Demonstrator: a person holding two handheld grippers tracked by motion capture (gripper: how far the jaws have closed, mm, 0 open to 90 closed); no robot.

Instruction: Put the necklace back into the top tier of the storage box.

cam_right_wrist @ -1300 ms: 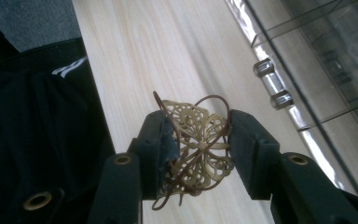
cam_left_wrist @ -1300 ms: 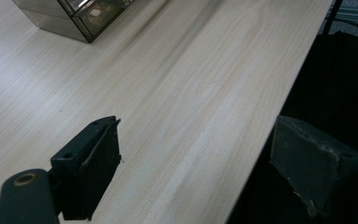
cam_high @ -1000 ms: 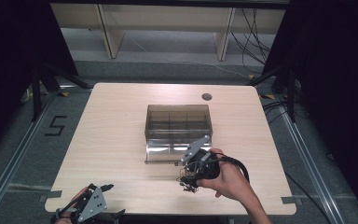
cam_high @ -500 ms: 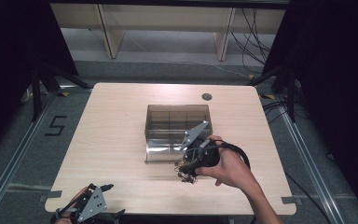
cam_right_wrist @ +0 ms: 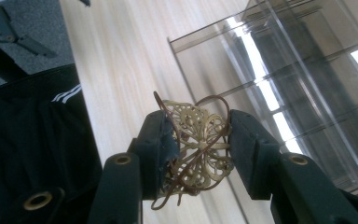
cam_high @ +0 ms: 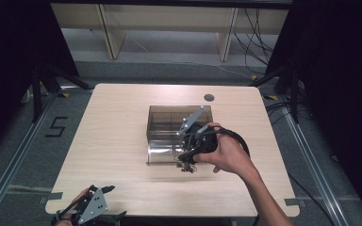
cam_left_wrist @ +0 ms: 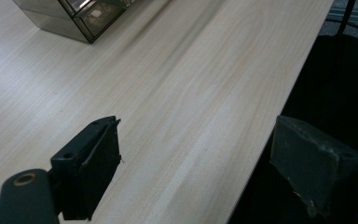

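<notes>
The wooden table fills most of the high view, its near edge cut off at 6 o'clock. At its centre stands a smoky clear compartment box; its front part is hidden behind the right gripper, which hangs at the box's 5 o'clock corner. The right gripper's jaws are clenched on a brass filigree ornament, whose thin wire loops are hard to follow. At 7 o'clock, partly out of frame, the left gripper rests with jaws spread wide, grasping nothing.
</notes>
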